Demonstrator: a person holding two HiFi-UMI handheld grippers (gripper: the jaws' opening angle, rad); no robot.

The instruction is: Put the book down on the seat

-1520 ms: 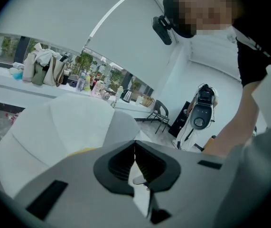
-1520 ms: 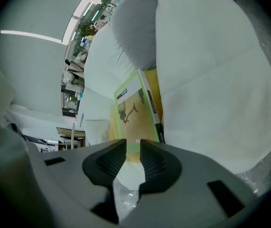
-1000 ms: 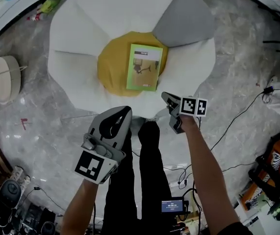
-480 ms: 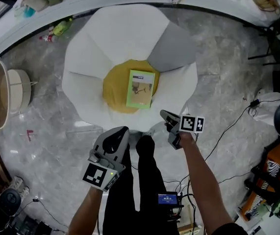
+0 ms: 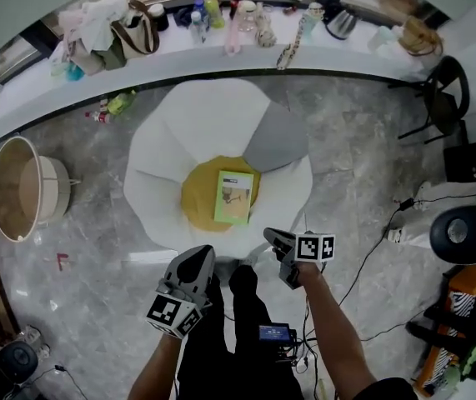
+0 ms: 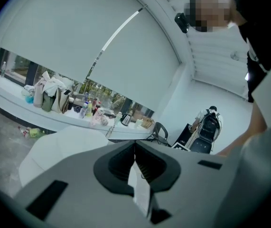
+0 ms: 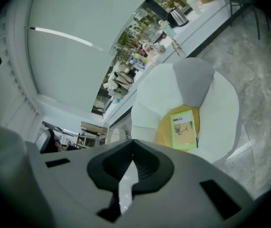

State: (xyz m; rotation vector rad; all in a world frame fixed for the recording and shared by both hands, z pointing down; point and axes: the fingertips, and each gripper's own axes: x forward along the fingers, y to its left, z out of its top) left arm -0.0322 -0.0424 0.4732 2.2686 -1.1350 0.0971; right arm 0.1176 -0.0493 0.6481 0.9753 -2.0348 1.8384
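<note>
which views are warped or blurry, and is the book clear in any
Head view: fisheye bends the counter into an arc, yet the book on the yellow seat is sharp. Left gripper view: dark round vignette, curved edges, no book. Right gripper view: same vignette, the right hand-held gripper close to the lens is soft, the book reads clear.

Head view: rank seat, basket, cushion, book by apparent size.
1. seat, clearly largest
2. basket and cushion: look about alike, so not ranked
3. book, smallest
</note>
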